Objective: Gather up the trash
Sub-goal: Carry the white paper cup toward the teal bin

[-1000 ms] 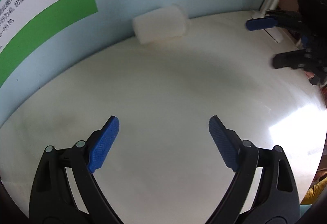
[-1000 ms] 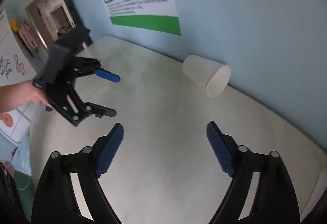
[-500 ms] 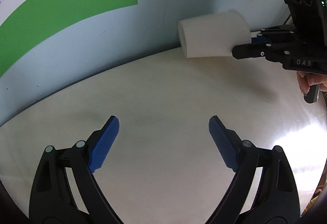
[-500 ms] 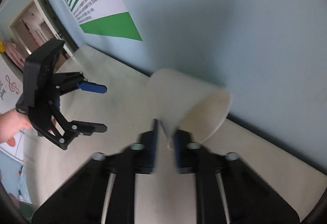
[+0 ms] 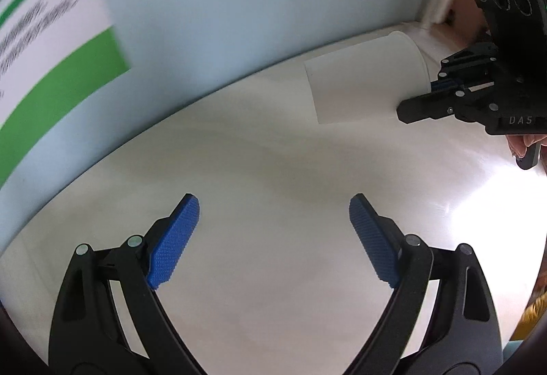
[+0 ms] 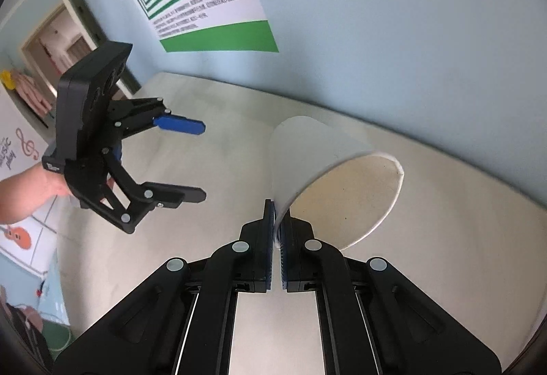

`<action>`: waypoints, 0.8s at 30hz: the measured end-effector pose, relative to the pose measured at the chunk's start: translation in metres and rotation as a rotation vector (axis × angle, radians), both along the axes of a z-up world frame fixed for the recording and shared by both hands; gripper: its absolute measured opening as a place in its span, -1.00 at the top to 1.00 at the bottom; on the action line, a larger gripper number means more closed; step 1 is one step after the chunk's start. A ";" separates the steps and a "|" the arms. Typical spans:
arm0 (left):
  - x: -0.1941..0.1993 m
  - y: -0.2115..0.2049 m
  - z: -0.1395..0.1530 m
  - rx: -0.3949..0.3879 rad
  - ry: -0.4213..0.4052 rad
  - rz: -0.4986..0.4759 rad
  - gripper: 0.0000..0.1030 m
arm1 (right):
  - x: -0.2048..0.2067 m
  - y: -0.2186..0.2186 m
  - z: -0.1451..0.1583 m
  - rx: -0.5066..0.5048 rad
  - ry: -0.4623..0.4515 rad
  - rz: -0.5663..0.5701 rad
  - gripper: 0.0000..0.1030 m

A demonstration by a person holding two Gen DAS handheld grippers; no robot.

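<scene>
A white paper cup [image 6: 318,156] lies tipped on its side over the pale table [image 6: 212,122], its mouth facing the right wrist camera. My right gripper [image 6: 277,221] is shut on the cup's rim wall, one pad inside and one outside. In the left wrist view the same cup [image 5: 365,77] shows at the upper right, with the right gripper [image 5: 424,98] clamped on its rim. My left gripper [image 5: 273,214] hangs open over bare table with nothing between its pads. From the right wrist view the left gripper [image 6: 200,159] is to the left of the cup, apart from it.
A light blue wall with a green and white poster [image 6: 212,9] runs along the table's far edge. A doorway [image 6: 58,47] opens at the far left. A person's hand [image 6: 30,193] holds the left gripper. Bright glare [image 5: 485,190] covers the table's right side.
My right gripper went from wide open to shut on the cup's rim after moving up to it. The left gripper swung toward the cup and back, staying open.
</scene>
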State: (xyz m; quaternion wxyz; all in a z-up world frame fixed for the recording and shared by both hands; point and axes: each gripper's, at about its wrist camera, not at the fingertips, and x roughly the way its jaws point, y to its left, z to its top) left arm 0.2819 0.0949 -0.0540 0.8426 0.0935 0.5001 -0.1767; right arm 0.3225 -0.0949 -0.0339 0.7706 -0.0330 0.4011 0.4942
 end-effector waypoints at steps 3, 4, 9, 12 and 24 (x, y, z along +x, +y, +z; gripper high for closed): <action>-0.019 -0.037 0.011 0.000 -0.011 -0.062 -0.69 | -0.035 -0.048 0.005 0.013 -0.008 -0.061 0.92; -0.032 -0.055 0.015 -0.004 -0.014 -0.094 -0.69 | -0.047 -0.062 0.006 0.011 -0.012 -0.079 0.92; -0.070 -0.131 0.026 -0.015 -0.019 -0.216 -0.69 | -0.126 -0.152 0.002 0.012 -0.014 -0.199 0.92; -0.117 -0.183 0.027 -0.033 -0.013 -0.311 -0.69 | -0.184 -0.207 0.000 0.018 -0.010 -0.281 0.91; -0.336 -0.402 0.011 -0.096 0.095 -0.771 -0.69 | -0.455 -0.393 -0.039 0.039 0.072 -0.696 0.91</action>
